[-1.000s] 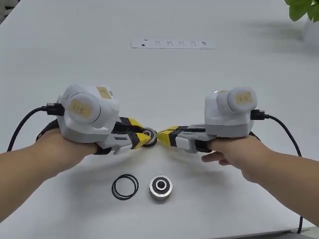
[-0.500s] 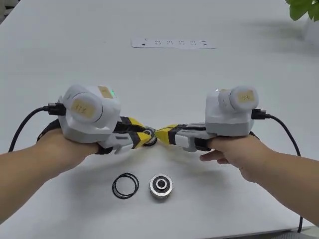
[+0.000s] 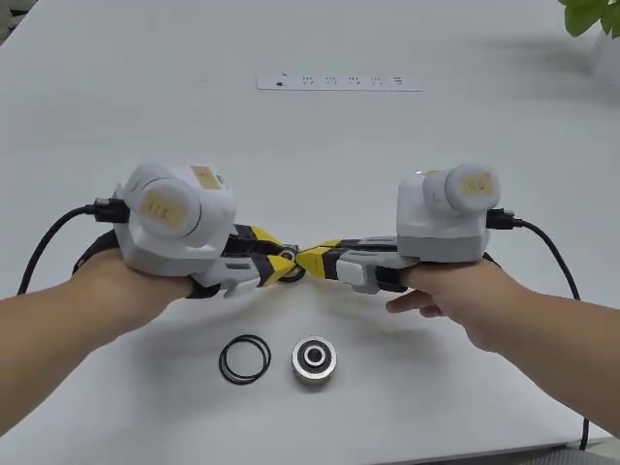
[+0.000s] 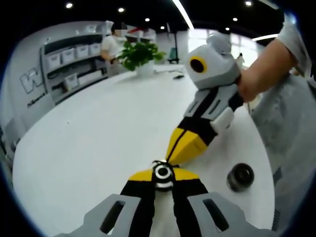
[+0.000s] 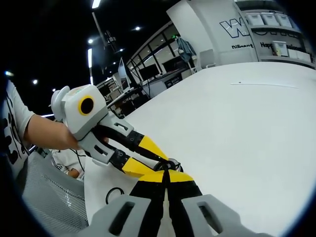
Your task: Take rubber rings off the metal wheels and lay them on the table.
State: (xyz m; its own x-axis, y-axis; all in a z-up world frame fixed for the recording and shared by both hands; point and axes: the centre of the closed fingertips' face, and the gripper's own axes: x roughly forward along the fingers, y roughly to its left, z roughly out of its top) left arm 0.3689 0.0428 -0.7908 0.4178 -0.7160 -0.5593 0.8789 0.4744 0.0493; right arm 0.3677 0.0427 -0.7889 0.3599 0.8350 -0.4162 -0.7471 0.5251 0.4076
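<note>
My left gripper (image 3: 284,265) is shut on a small metal wheel (image 4: 163,173), held a little above the white table (image 3: 320,155). My right gripper (image 3: 304,260) comes in from the opposite side, and its yellow tips meet the wheel's edge (image 5: 173,164). Its jaws are pressed together there, seemingly pinching the wheel's black rubber ring. Its own view has the right gripper (image 5: 168,174) with no gap between the jaws. On the table nearer me lie loose black rubber rings (image 3: 244,359) and a second metal wheel (image 3: 314,358), also seen as the wheel (image 4: 240,177) from the left gripper.
A white power strip (image 3: 338,83) lies far back on the table. A green plant (image 3: 589,16) stands at the back right corner. Black cables trail from both grippers towards the table's near edge. Shelves, bins and a person stand beyond the table.
The two grippers stay tip to tip around the wheel. The right gripper's tips have edged slightly left and up against it. The loose rings and second wheel have not moved.
</note>
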